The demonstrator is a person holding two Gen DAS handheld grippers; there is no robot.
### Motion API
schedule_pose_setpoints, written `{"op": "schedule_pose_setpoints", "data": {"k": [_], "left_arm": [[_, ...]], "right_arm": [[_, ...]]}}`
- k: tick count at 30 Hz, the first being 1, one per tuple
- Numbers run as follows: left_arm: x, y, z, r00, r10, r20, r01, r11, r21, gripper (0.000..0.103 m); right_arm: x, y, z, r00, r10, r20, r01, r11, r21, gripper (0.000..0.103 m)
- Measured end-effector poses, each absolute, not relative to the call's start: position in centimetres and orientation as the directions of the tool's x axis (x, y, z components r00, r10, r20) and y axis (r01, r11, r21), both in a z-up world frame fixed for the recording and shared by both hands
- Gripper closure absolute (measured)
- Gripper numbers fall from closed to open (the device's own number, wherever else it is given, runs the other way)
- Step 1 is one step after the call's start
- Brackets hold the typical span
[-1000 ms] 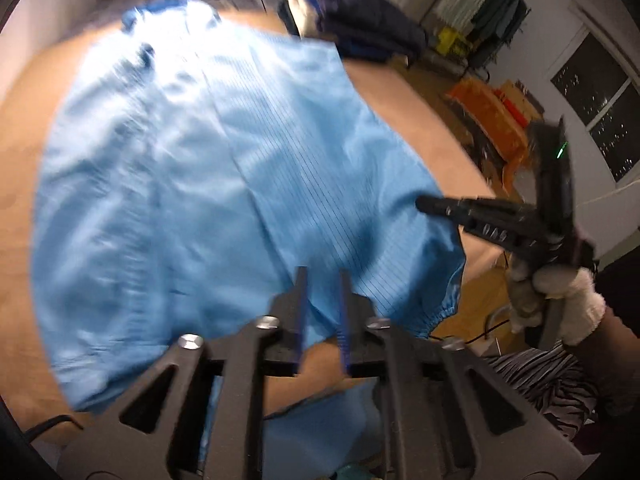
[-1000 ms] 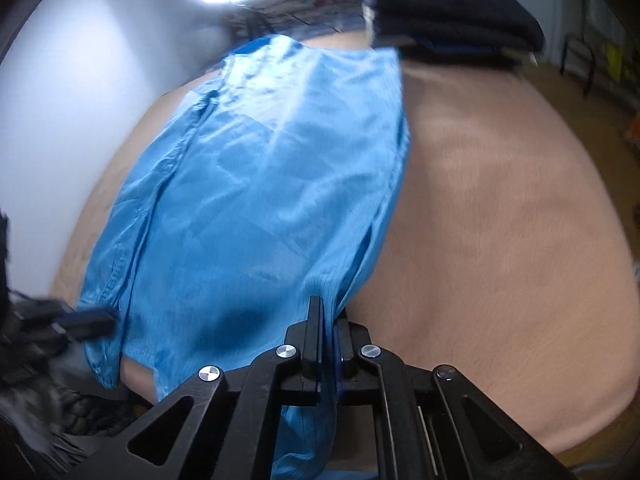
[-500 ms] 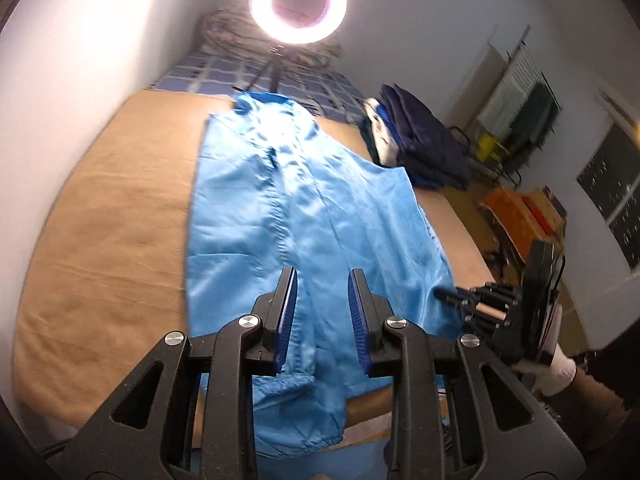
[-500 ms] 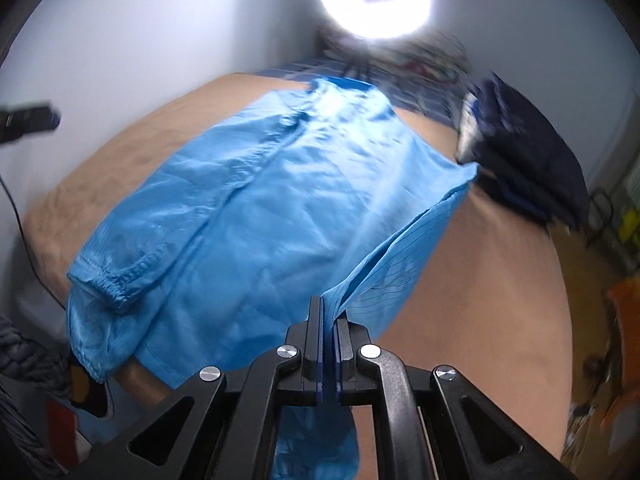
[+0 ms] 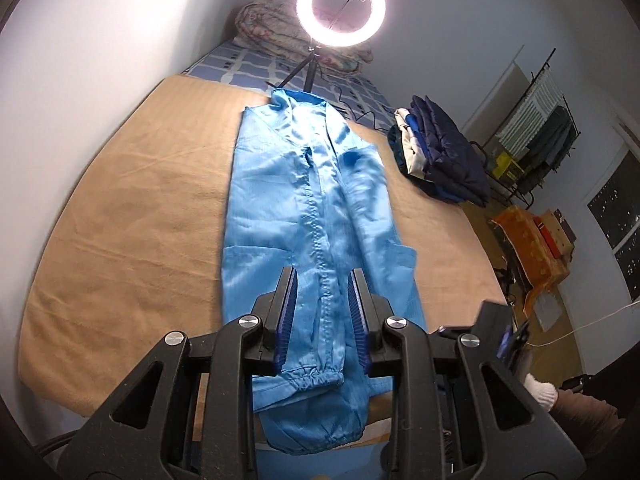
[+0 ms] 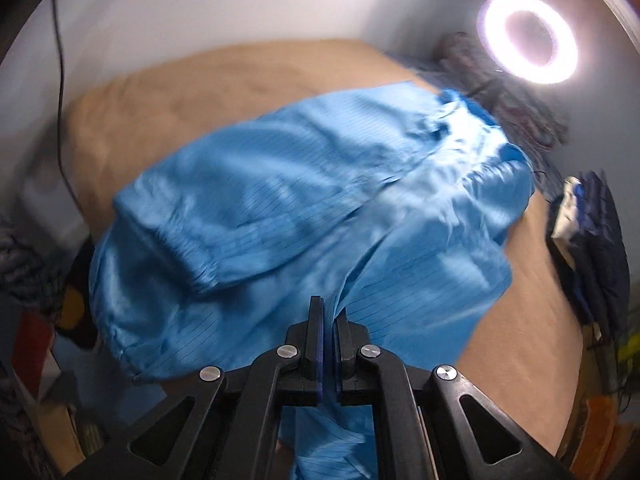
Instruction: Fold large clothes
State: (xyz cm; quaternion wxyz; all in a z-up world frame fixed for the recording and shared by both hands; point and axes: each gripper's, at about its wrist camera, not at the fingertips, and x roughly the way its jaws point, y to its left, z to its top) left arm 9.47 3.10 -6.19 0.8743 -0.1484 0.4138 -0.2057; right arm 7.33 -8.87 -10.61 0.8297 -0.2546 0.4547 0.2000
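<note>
Light-blue garment (image 5: 316, 216) w/ fine dark pinstripes on a tan bed cover (image 5: 132, 216). Beyond garment's collar: blue-and-white checked bedding (image 5: 256, 68), faded floral quilt (image 5: 276, 28), white-glowing ring light (image 5: 341, 7). Right of garment: navy clothes stack (image 5: 440, 156) w/ cream and blue layers, orange cloth (image 5: 528, 248). Black grippers, blue-padded fingers (image 5: 286, 320); white glove (image 5: 540, 394).

left gripper (image 5: 322, 312) angles downward, fingers parted and holding nothing; right gripper (image 6: 328, 320) has fingers pinched together on fabric.
</note>
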Motion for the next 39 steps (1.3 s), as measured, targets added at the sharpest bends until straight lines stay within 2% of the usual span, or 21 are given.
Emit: {"op": "schedule_pose_setpoints", "data": {"k": [10, 12, 14, 17, 20, 22, 25, 28, 34, 39], "left_arm": [[9.7, 2.6, -6.9, 0.558, -0.476, -0.68, 0.231, 0.876, -0.423, 0.077], [9.9, 2.1, -7.4, 0.544, -0.475, -0.691, 0.233, 0.877, -0.42, 0.077], [10.0, 1.6, -7.9, 0.529, -0.475, -0.704, 0.238, 0.879, -0.414, 0.077], [9.9, 0.6, -8.6, 0.503, -0.477, -0.721, 0.249, 0.879, -0.407, 0.077], [9.9, -0.5, -9.7, 0.468, -0.486, -0.738, 0.262, 0.874, -0.409, 0.077], [9.8, -1.3, -10.2, 0.452, -0.491, -0.745, 0.27, 0.871, -0.41, 0.077], [9.7, -2.6, -11.1, 0.42, -0.498, -0.758, 0.286, 0.866, -0.411, 0.077], [9.6, -4.1, -11.9, 0.39, -0.495, -0.776, 0.306, 0.865, -0.398, 0.077], [9.8, -5.6, -13.0, 0.361, -0.487, -0.795, 0.311, 0.867, -0.39, 0.077], [10.0, -6.6, -14.1, 0.327, -0.486, -0.811, 0.321, 0.864, -0.388, 0.077]], "right_arm": [[6.5, -9.0, -11.1, 0.452, 0.122, -0.884, -0.602, 0.773, -0.202, 0.101], [6.6, -9.8, -11.0, 0.425, 0.177, -0.888, -0.6, 0.789, -0.13, 0.095], [6.3, -10.9, -10.3, 0.38, 0.277, -0.882, -0.601, 0.799, -0.008, 0.077], [5.4, -13.1, -8.8, 0.363, 0.386, -0.848, -0.583, 0.804, 0.117, 0.073], [5.0, -16.3, -7.8, 0.379, 0.455, -0.806, -0.517, 0.827, 0.224, 0.073], [5.1, -19.0, -7.8, 0.423, 0.442, -0.791, -0.438, 0.864, 0.249, 0.073], [5.8, -22.6, -9.1, 0.44, 0.387, -0.81, -0.303, 0.913, 0.272, 0.07], [6.2, -24.7, -11.1, 0.398, 0.405, -0.823, -0.217, 0.914, 0.344, 0.071], [3.5, -21.9, -12.4, 0.269, 0.497, -0.825, -0.339, 0.85, 0.402, 0.075], [0.7, -17.9, -13.0, 0.181, 0.454, -0.872, -0.511, 0.801, 0.312, 0.075]]}}
